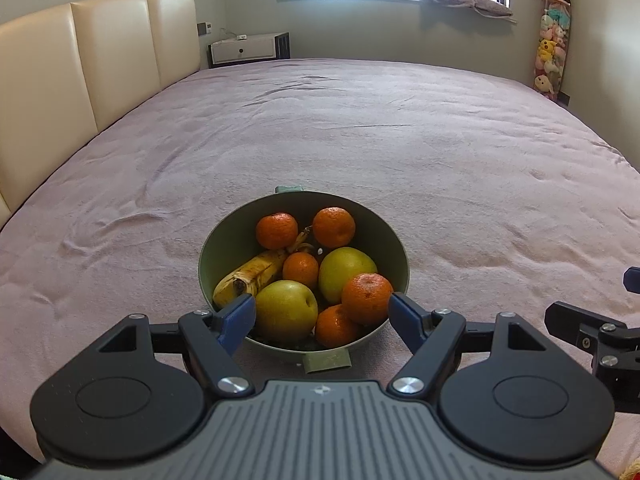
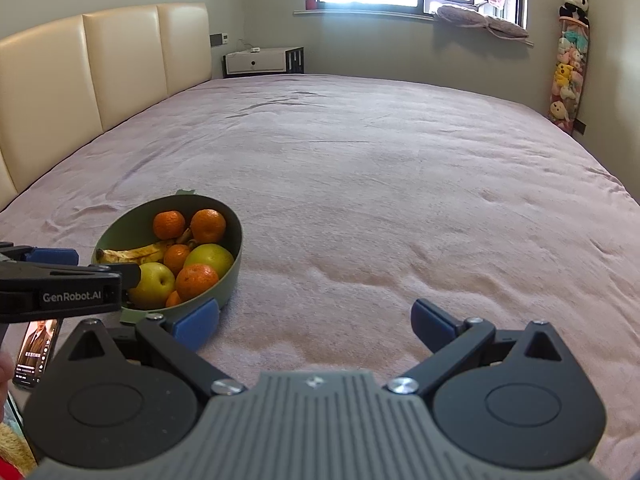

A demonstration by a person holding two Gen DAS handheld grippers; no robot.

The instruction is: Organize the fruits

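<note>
A green bowl [image 1: 224, 240] sits on the pink bed cover, holding several mandarins [image 1: 367, 298], two yellow-green pears [image 1: 286, 310] and a spotted banana [image 1: 250, 274]. My left gripper [image 1: 322, 314] is open, its blue pads on either side of the bowl's near rim, empty. The bowl also shows in the right wrist view [image 2: 234, 252] at the left. My right gripper [image 2: 316, 322] is open and empty over the bare cover, to the right of the bowl. The left gripper [image 2: 52, 276] shows at that view's left edge.
The pink bed cover [image 1: 360, 140] spreads wide beyond the bowl. A cream headboard [image 1: 100, 60] runs along the left. A phone [image 2: 36, 354] with a lit screen lies near the left edge. A nightstand [image 1: 248, 48] and a window stand far back.
</note>
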